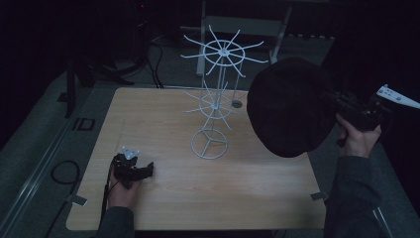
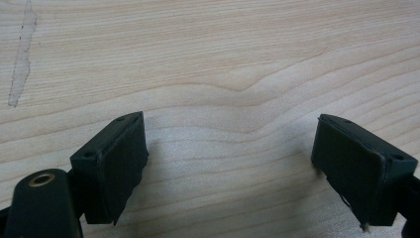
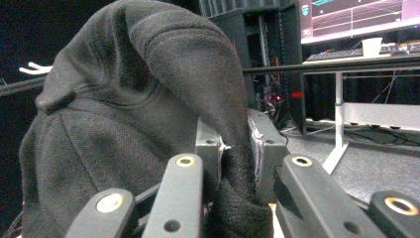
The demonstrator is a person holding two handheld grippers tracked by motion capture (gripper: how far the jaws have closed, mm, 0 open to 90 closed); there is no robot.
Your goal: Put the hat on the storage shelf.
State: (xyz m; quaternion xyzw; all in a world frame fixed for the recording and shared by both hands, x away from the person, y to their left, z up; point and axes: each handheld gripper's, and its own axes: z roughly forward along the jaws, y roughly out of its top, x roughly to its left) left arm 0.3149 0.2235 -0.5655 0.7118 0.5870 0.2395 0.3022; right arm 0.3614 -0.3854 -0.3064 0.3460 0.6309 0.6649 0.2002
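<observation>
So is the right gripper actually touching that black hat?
Touching. In the right gripper view, the right gripper has its jaws pinched shut on a fold of the black hat, fabric squeezed between the pads.

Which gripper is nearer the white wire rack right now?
Left, narrowly. The left gripper rests on the table, open, near the white wire rack base. The right gripper holds the black hat beyond the rack's far side.

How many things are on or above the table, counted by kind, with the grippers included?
White wire rack: 1
Black hat: 1, pinched in the right gripper
Grippers: 2, the right one and the left gripper, open on the table
Total: 4
</observation>
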